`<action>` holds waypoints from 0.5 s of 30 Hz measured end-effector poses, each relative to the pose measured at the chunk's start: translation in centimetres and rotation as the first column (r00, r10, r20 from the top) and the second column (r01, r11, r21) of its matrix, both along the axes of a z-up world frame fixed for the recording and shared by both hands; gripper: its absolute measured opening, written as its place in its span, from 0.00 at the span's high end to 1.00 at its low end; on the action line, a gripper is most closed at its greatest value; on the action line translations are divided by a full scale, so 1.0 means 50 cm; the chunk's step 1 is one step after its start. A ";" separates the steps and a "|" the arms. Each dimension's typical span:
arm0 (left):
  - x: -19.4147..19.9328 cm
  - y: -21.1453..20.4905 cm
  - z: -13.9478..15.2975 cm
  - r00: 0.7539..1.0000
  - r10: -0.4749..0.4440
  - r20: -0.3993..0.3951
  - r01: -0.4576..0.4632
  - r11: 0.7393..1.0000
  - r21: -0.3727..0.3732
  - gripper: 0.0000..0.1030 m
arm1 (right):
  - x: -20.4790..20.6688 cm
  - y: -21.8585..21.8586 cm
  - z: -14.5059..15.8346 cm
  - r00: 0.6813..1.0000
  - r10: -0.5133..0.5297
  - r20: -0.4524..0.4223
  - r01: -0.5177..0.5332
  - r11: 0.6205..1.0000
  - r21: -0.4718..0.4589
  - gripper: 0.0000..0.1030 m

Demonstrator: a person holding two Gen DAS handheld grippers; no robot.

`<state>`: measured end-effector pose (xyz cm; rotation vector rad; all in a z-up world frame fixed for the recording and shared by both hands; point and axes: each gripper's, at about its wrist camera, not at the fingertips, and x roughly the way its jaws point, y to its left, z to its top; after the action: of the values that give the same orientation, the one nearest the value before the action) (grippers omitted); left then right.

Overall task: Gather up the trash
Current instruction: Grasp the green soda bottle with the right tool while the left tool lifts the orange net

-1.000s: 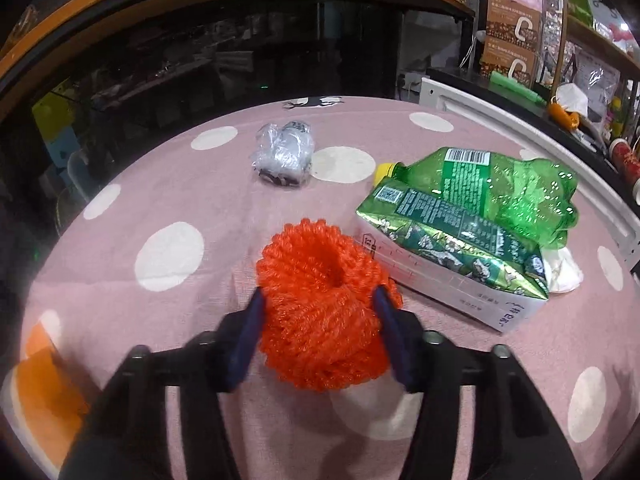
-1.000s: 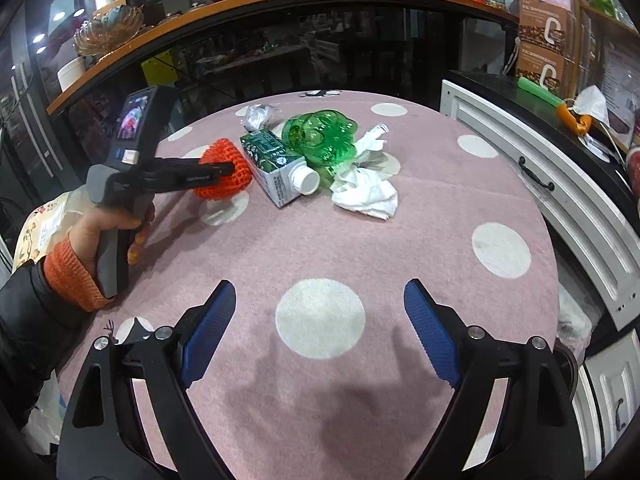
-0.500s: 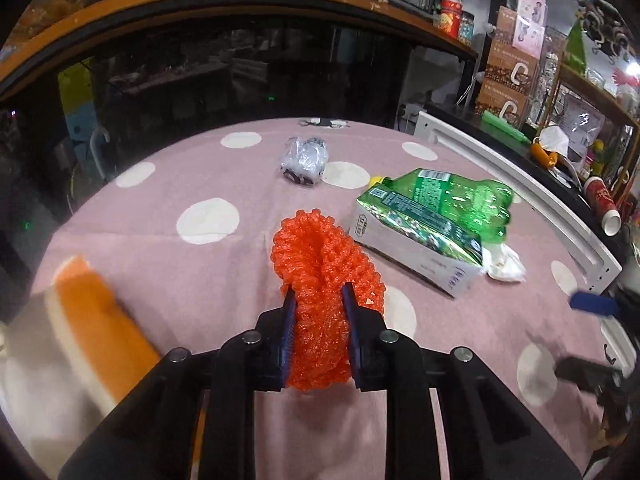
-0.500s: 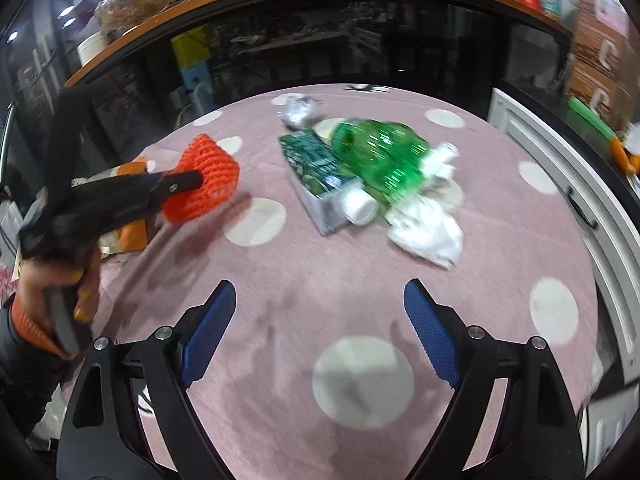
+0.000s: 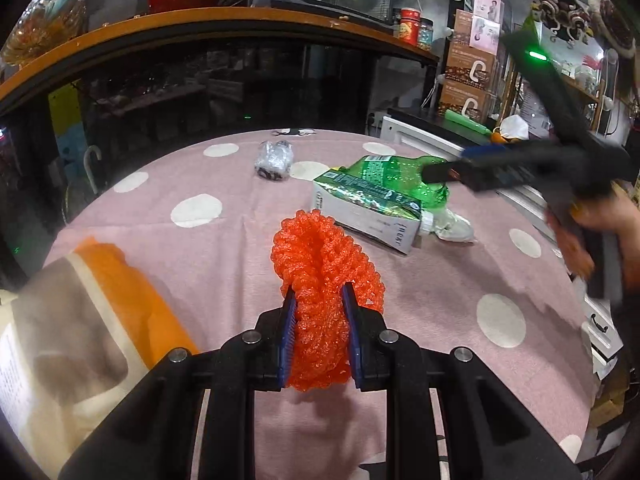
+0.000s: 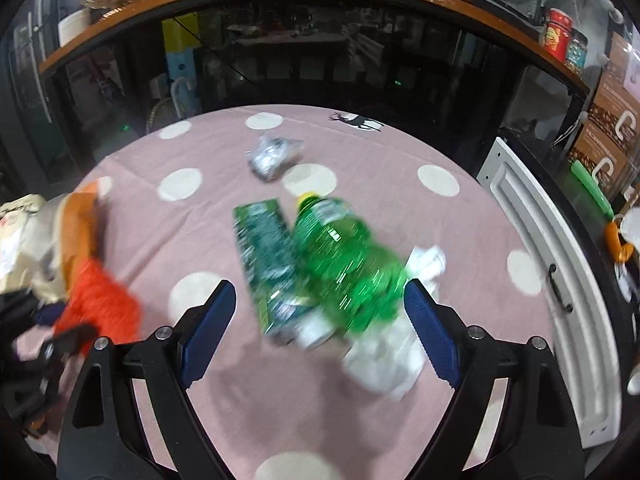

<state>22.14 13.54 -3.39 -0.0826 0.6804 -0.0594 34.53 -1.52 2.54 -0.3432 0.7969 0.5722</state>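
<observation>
My left gripper point(image 5: 319, 300) is shut on an orange foam net point(image 5: 326, 276) and holds it above the pink dotted tablecloth point(image 5: 224, 248); the net also shows in the right wrist view point(image 6: 98, 306). My right gripper point(image 6: 320, 292) is open and empty, just above a green plastic bottle point(image 6: 344, 264) and a green drink carton point(image 6: 268, 256). White crumpled tissue point(image 6: 384, 360) lies by the right fingertip. A crumpled silver wrapper point(image 6: 272, 154) lies farther back. The bottle point(image 5: 396, 176) and the carton point(image 5: 368, 212) also show in the left wrist view.
An orange and beige paper bag point(image 5: 68, 320) stands at the table's left edge, close to my left gripper. A white cabinet point(image 6: 560, 280) runs along the right side. A dark glass counter with an orange top point(image 6: 280, 40) stands behind the table.
My left gripper has closed on the orange net, lifted it and drawn it back towards the paper bag. My right gripper has moved forward over the bottle and carton, staying open.
</observation>
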 end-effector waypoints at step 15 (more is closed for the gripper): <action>-0.006 -0.014 -0.023 0.999 -0.035 -0.001 0.035 0.999 -0.033 0.79 | 0.214 0.063 -0.077 0.939 0.049 -0.341 -0.057 0.998 -0.016 0.17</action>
<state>21.82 12.83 -4.52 -0.1029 0.6828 -0.1042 45.24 1.62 -1.32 -0.2930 1.1331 0.6830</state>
